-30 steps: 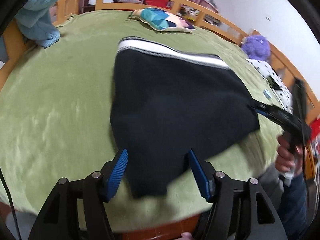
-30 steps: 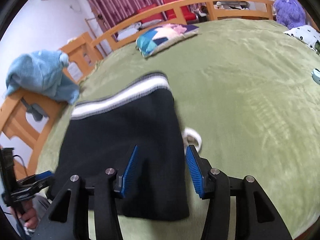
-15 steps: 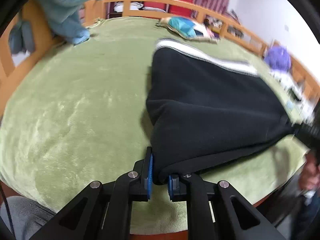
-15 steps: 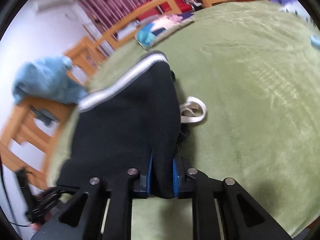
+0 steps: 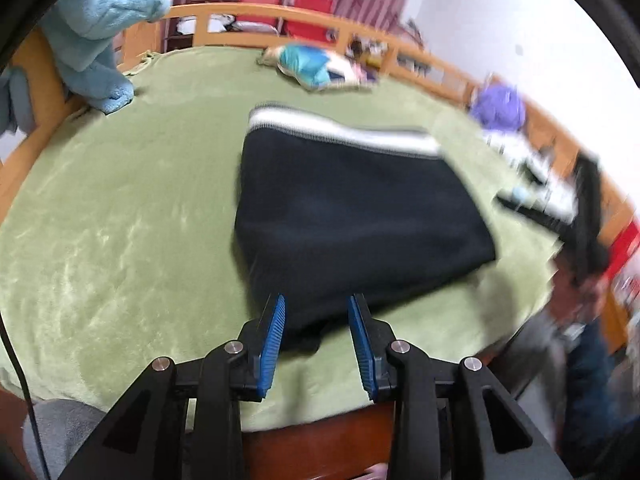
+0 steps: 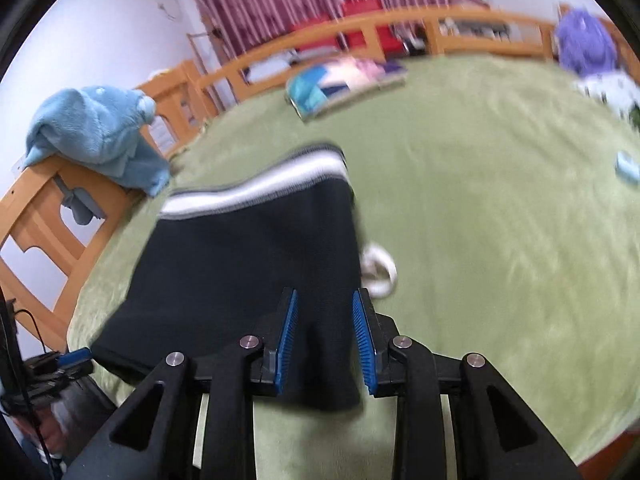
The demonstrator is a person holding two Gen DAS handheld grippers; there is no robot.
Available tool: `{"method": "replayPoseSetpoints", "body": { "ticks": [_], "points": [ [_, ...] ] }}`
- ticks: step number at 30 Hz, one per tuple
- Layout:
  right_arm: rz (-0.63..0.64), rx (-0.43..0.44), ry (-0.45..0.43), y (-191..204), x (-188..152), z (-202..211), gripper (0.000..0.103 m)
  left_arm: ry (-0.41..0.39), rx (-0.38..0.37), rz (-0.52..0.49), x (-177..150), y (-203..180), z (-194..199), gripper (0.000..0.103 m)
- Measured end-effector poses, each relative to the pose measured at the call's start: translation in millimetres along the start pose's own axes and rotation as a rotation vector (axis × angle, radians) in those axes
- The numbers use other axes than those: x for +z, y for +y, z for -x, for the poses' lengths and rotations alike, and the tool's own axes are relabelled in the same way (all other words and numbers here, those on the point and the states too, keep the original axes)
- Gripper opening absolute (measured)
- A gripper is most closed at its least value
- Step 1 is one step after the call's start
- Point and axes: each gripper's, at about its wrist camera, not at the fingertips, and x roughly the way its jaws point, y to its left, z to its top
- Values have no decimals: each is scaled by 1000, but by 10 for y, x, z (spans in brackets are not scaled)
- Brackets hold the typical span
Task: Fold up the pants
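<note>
The black pants (image 5: 352,216) lie folded on the green bedspread (image 5: 120,208), with a white striped waistband (image 5: 340,130) at the far end. My left gripper (image 5: 316,320) is open, its blue pads either side of the near left corner of the pants. In the right wrist view the pants (image 6: 248,264) lie the same way, waistband (image 6: 256,188) far. My right gripper (image 6: 326,320) is open over the near right corner. A white drawstring loop (image 6: 378,270) sticks out from the right edge.
A wooden rail (image 5: 320,20) rings the bed. A light blue blanket (image 5: 96,28) hangs on it at left. A colourful pillow (image 5: 320,68) lies at the far end, a purple plush toy (image 5: 498,106) at the right. The bed's near edge (image 5: 320,436) is just below my left gripper.
Both grippers were shut on the near corners of the pants half a second ago. They have opened and let go, and the pants now lie flat on the bed.
</note>
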Motion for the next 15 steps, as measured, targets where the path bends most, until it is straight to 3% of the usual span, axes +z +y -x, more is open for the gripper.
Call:
{"method": "replayPoseSetpoints", "body": {
  "ticks": [4,7,10,13,15],
  "points": [
    [74,1,25,198,17,-227,29,-53,32,10,295,-90,-146,35],
    [69,-14,118,195,-117,-545,29,9,85,31,354,-117,-505,36],
    [112,-61,106,186,-305,-580,29,111,195,41,169,-83,-895,36],
    [132,-59,133,205,-374,-526,29,74,245,-40,-56,-171,-926,36],
    [160,-61,156,249,-360,-514,29,95,224,-47,9,-181,-852,35]
  ]
}}
